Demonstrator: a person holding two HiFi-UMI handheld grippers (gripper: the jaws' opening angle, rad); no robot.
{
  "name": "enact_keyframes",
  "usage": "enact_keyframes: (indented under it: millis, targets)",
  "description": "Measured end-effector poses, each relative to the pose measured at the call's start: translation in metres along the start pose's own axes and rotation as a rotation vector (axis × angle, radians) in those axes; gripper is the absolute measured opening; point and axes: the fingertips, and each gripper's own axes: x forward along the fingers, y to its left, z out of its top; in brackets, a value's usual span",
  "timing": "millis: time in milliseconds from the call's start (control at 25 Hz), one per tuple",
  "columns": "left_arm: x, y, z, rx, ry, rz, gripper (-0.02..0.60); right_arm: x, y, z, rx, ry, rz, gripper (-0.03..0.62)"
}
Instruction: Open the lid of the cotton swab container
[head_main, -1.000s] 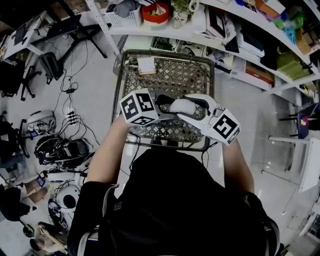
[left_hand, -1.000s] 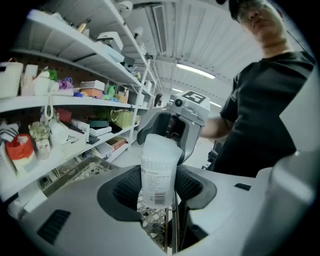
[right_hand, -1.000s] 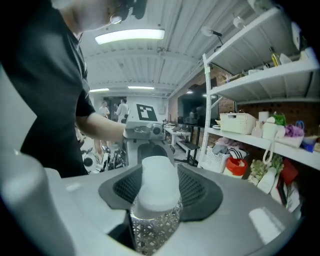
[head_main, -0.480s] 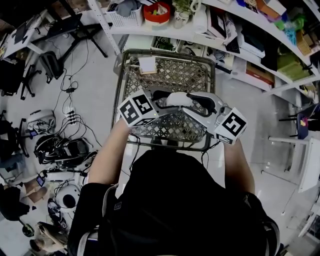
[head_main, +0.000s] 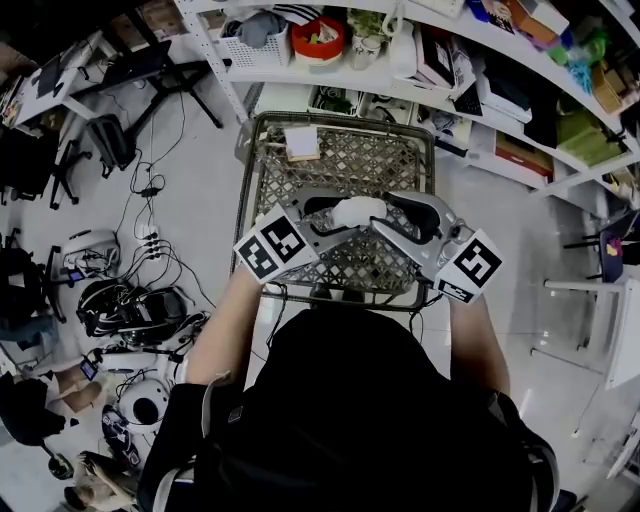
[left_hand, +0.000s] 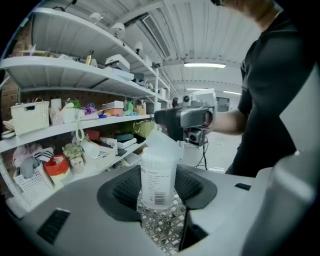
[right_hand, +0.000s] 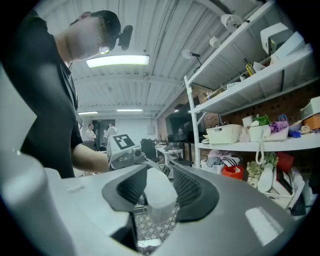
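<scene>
The cotton swab container (left_hand: 159, 175), a translucent white tub with a printed label, stands upright between the pads of my left gripper (left_hand: 160, 200), which is shut on its body. Its lid (left_hand: 162, 142) sits tilted on top. From the opposite side my right gripper (right_hand: 156, 195) has just been closing, with the lid (right_hand: 159, 190) between its pads and touching both. In the head view the container (head_main: 358, 211) hangs above the cart, with the left gripper (head_main: 340, 218) and right gripper (head_main: 388, 212) meeting on it.
Under the grippers is a wire shopping cart (head_main: 340, 160) with a white card (head_main: 302, 143) at its far end. Stocked shelves (head_main: 430, 60) run behind it, with a red bowl (head_main: 318, 38). Cables and gear (head_main: 120, 300) lie on the floor at the left.
Both grippers have risen with the container between them and drawn closer together. The right gripper's jaws have narrowed round the container's top.
</scene>
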Motion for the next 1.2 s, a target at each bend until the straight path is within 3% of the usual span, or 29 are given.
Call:
enact_keyframes:
  millis: [200, 520, 800, 1000, 1160, 1200]
  targets:
    - [-0.001, -0.012, 0.005, 0.026, -0.016, -0.031, 0.199, 0.004, 0.009, -0.009, 0.068, 0.023, 0.105, 0.202]
    - [-0.006, 0.011, -0.009, -0.064, 0.001, 0.059, 0.199, 0.002, 0.018, -0.003, 0.083, -0.018, 0.156, 0.164]
    - [-0.016, 0.021, -0.005, -0.126, -0.032, 0.16, 0.199, -0.004, 0.024, 0.004, 0.082, -0.035, 0.187, 0.153]
    - [-0.035, 0.02, 0.003, -0.124, -0.038, 0.231, 0.199, -0.02, -0.004, 0.035, 0.123, -0.173, 0.08, 0.152]
    - [-0.046, 0.028, 0.005, -0.165, -0.056, 0.267, 0.199, -0.04, -0.035, 0.054, 0.151, -0.253, -0.084, 0.013]
    - [-0.049, 0.032, 0.005, -0.174, -0.058, 0.279, 0.199, -0.045, -0.042, 0.056, 0.149, -0.255, -0.127, 0.011]
